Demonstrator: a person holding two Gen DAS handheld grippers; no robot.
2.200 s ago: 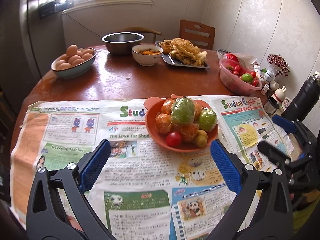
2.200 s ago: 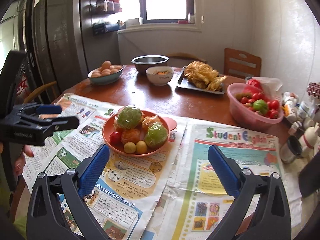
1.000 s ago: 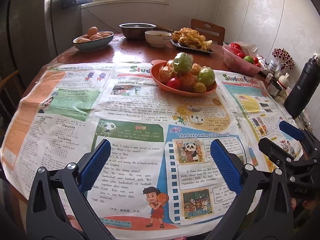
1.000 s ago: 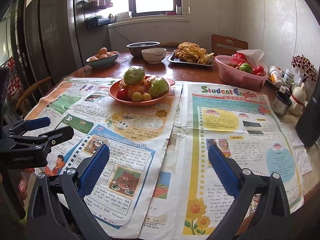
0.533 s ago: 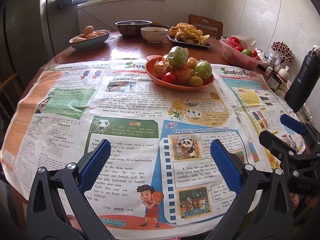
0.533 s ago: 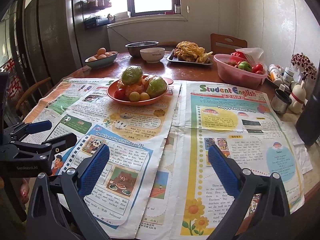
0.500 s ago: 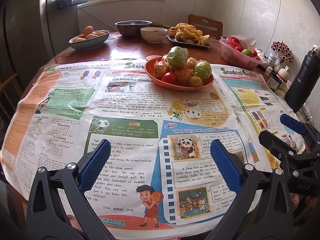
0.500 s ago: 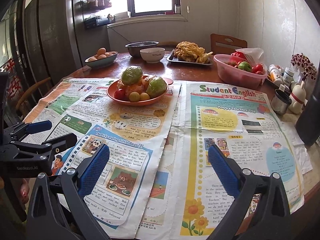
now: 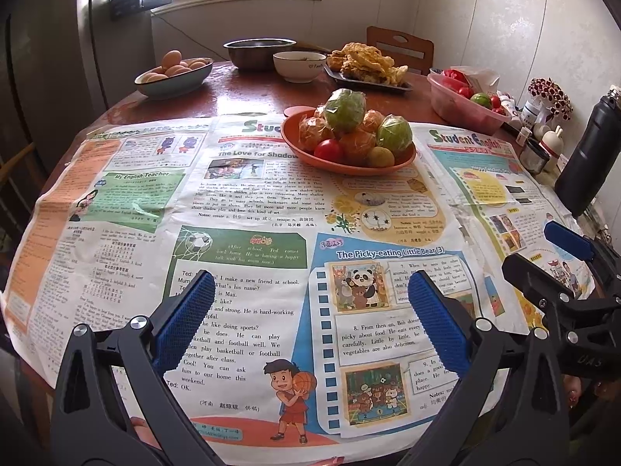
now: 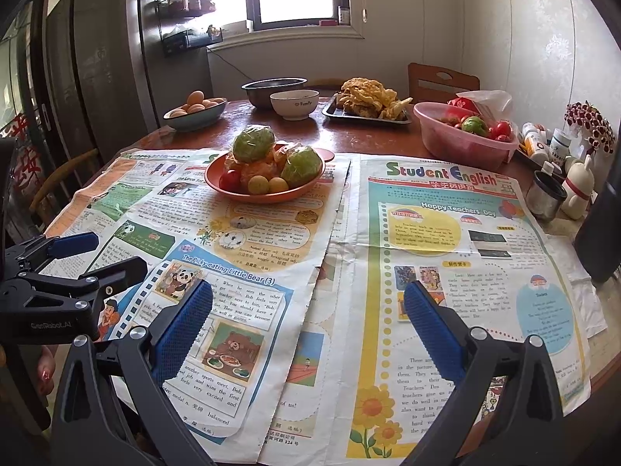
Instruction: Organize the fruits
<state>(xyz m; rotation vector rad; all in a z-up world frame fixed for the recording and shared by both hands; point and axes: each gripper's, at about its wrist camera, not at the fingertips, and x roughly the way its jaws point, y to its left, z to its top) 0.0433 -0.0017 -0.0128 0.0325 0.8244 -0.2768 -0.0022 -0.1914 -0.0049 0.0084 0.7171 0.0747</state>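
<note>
Tools [image 9: 310,299] apart (both empty)

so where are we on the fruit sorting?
Nothing looks done: all the fruit is piled in the orange plate, some of it in plastic wrap. Nothing in hand: the left claw and the right claw hang open and empty over the newspaper, short of the plate. All the picking and sorting remains.
</note>
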